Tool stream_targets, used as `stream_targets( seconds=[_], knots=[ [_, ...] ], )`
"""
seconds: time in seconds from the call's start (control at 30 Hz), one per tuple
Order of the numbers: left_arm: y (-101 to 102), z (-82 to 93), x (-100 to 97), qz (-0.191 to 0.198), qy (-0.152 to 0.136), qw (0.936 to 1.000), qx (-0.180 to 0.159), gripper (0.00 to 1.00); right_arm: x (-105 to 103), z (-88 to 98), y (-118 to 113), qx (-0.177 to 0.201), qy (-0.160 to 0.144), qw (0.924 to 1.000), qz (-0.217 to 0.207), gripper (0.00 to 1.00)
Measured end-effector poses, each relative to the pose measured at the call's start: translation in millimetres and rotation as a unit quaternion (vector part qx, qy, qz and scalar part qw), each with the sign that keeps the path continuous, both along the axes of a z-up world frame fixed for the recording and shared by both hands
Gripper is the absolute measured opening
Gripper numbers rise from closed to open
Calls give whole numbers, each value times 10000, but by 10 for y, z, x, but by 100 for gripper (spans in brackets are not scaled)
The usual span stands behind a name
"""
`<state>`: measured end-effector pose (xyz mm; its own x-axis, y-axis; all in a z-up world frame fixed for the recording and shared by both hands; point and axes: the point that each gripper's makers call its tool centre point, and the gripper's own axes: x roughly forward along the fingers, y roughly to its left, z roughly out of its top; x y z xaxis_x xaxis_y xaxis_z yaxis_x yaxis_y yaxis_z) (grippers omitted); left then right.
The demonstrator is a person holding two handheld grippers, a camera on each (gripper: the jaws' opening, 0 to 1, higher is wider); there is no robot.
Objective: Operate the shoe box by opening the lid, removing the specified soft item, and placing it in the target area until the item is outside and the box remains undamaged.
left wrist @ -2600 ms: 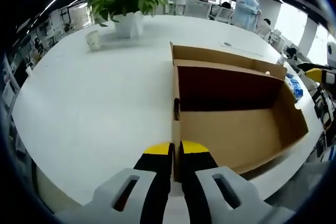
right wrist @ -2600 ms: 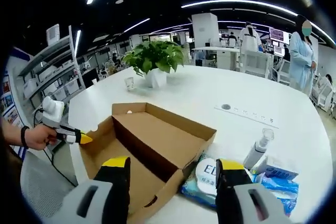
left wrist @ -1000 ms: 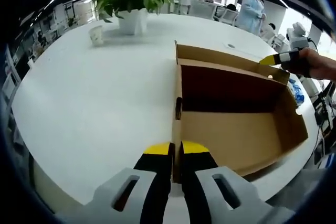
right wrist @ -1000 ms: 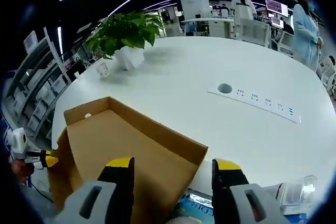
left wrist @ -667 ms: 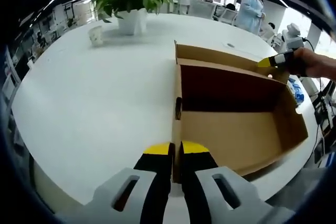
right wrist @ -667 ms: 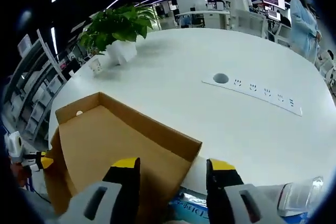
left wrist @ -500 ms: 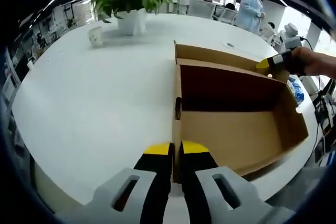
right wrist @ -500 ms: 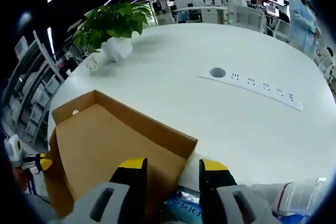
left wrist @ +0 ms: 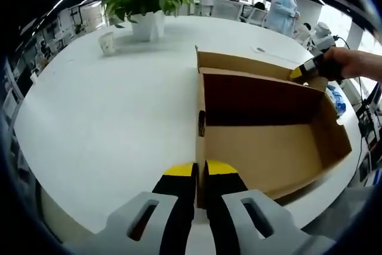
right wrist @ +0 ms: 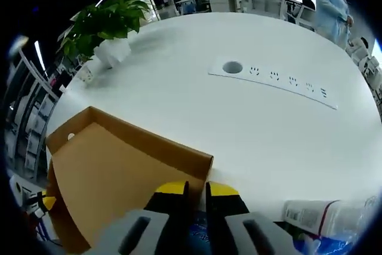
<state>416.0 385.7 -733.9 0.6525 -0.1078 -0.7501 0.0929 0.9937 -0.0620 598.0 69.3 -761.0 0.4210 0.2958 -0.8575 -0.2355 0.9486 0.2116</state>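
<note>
Cardboard shoe box (left wrist: 268, 147) open on white table (left wrist: 107, 111).
Left gripper (left wrist: 199, 171) jaws clamp its near wall; right gripper (right wrist: 194, 192) jaws nearly together on its corner wall.

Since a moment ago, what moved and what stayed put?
The right gripper came down toward the brown cardboard shoe box's far corner and its jaws closed nearly together, apparently on the box's flap edge. The left gripper stayed clamped on the near wall; the box did not shift.
</note>
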Motion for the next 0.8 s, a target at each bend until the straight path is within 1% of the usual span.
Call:
stream_targets(
  seconds=[0.07, 0.17, 0.4, 0.5, 0.8],
  knots=[
    [-3, 0, -1, -6, 2, 10000, -1, 4, 18, -3, -16, -14, -19, 10000, 3, 5],
    [-6, 2, -3, -28, 1, 10000, 15, 4, 45, 74, -42, 51, -67, 9999, -102, 3],
    [-6, 3, -4, -45, -18, 10000, 7, 4, 43, 228, -34, -34, -264, 9996, -61, 3],
    [-5, 1, -4, -38, -21, 10000, 0, 4, 93, 230, -64, 5, -320, 9994, -89, 2],
    [-2, -3, 0, -33, -30, 10000, -15, 4, 59, 464, -63, -42, -573, 9983, -73, 2]
  ],
)
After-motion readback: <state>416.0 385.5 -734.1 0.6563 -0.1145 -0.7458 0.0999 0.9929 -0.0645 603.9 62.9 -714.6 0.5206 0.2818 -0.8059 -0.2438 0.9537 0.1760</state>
